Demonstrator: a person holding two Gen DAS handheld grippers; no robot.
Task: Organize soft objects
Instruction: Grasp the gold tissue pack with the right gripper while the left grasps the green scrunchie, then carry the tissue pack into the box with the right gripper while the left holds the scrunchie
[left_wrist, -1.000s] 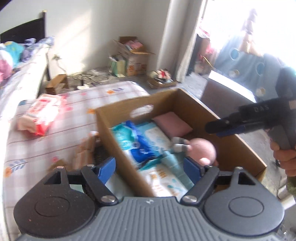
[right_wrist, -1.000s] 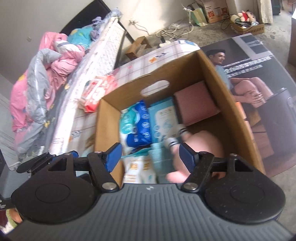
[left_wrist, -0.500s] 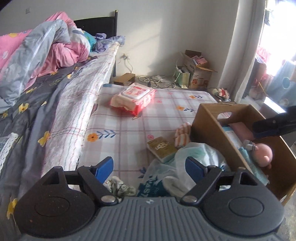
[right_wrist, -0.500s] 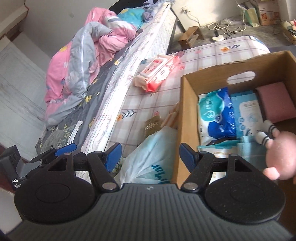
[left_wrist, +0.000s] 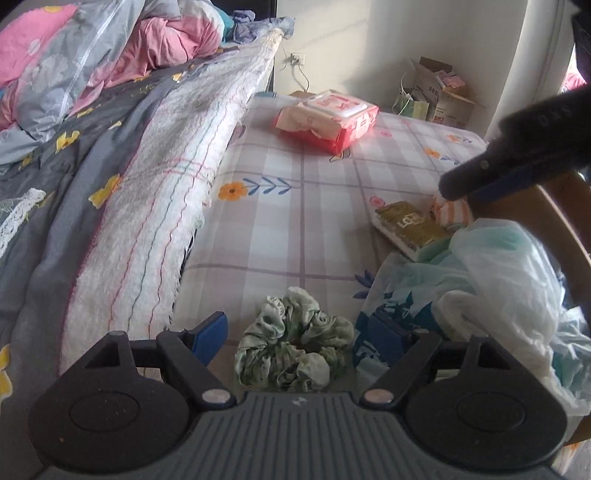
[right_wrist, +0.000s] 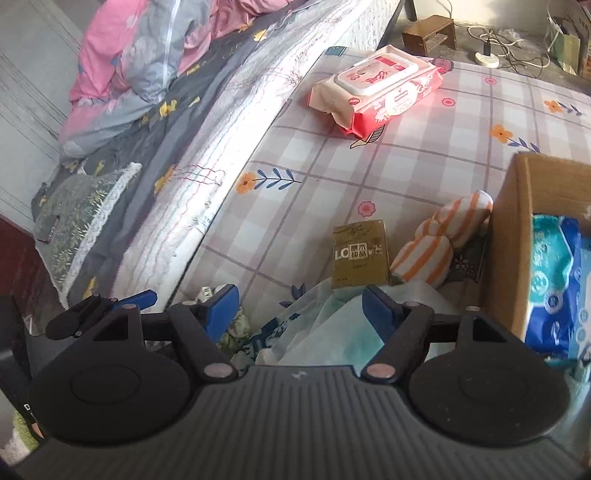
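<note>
A: Left wrist view, lower centre: what lies between the jaws of the left gripper (left_wrist: 303, 332)?

B: A green-and-white scrunchie (left_wrist: 293, 341), resting on the checked floral sheet (left_wrist: 295, 206). The jaws stand wide apart and neither blue pad touches the fabric. To its right, a crumpled pale plastic bag (left_wrist: 491, 280) fills the lower right of the frame.

A: And the right gripper (right_wrist: 299, 308)?

B: Its jaws are opening and hold nothing; in the right wrist view they straddle the upper edge of the same plastic bag (right_wrist: 325, 328), though whether a pad brushes it is hard to judge from this angle. In the left wrist view one of its dark fingers (left_wrist: 480, 177) reaches in from the right edge.

A: Remaining soft items?

B: A red-and-white wipes pack (right_wrist: 376, 88) lies at upper centre on the sheet. An olive tissue pack (right_wrist: 360, 254) sits at centre, just beside an orange-striped rolled cloth (right_wrist: 439, 243), which lies against the wall of the cardboard box (right_wrist: 506, 236) at the right edge. Inside the box, a blue-and-teal packet (right_wrist: 557, 280) is visible. A pink and grey quilt (right_wrist: 147, 48) is heaped at upper left.
</note>
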